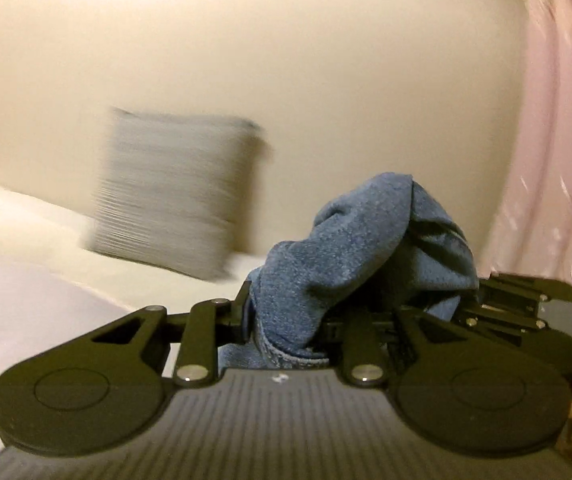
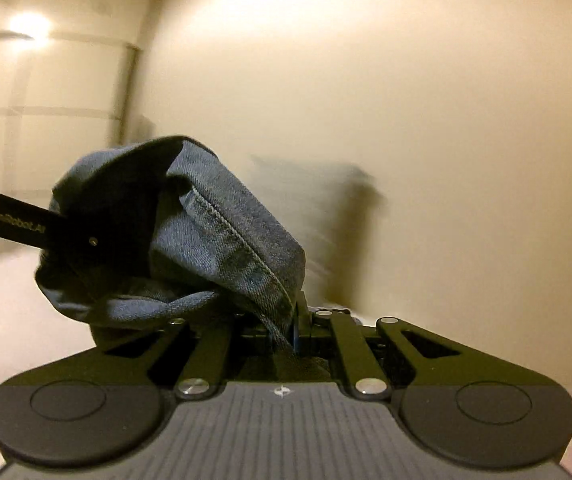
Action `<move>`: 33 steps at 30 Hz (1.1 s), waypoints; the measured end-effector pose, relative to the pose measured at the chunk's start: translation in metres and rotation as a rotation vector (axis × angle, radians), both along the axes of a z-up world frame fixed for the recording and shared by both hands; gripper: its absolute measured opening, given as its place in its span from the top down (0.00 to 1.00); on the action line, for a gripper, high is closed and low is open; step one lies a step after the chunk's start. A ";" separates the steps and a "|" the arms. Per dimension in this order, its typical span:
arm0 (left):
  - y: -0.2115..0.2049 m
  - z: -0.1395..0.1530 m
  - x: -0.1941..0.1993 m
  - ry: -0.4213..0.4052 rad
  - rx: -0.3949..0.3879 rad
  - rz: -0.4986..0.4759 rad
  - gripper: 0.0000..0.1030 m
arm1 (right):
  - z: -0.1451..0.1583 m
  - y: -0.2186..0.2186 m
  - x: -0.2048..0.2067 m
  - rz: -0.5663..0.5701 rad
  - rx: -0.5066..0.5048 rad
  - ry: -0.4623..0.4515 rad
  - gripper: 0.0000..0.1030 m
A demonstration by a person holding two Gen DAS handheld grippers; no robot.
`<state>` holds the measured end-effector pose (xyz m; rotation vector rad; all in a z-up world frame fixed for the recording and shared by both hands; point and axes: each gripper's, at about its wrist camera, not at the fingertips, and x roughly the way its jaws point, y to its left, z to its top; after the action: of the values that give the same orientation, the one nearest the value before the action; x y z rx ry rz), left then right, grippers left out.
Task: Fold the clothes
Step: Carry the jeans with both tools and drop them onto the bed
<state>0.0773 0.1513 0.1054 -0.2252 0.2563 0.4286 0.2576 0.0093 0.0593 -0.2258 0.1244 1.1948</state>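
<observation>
A blue denim garment (image 1: 350, 252) is bunched up and lifted off the bed. In the left wrist view my left gripper (image 1: 286, 318) is shut on a fold of it, and the cloth drapes over both fingers and hides the tips. Part of my right gripper (image 1: 522, 300) shows at the right, close beside the same bundle. In the right wrist view my right gripper (image 2: 292, 330) is shut on a stitched hem of the denim garment (image 2: 221, 232). The black body of the left gripper (image 2: 25, 226) reaches into the cloth from the left.
A grey striped pillow (image 1: 173, 196) leans on the cream wall at the back of the white bed (image 1: 25, 280). A pink curtain (image 1: 558, 140) hangs on the right. In the right wrist view pale wardrobe doors (image 2: 45, 112) stand at the left.
</observation>
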 end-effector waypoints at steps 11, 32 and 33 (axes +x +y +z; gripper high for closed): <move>-0.019 0.079 -0.329 0.064 0.054 0.637 0.78 | 0.059 0.103 -0.260 0.636 0.129 0.146 0.92; -0.125 -0.176 -0.528 0.320 -0.910 1.391 0.67 | -0.124 0.176 -0.493 0.977 -0.882 0.161 0.34; -0.137 -0.180 -0.530 0.313 -0.937 1.412 0.67 | -0.133 0.164 -0.492 0.992 -0.900 0.151 0.34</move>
<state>-0.4524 0.0147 -0.0743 -1.2941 0.5820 1.7436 -0.2339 0.1736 -0.0741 -1.0746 0.7516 2.0819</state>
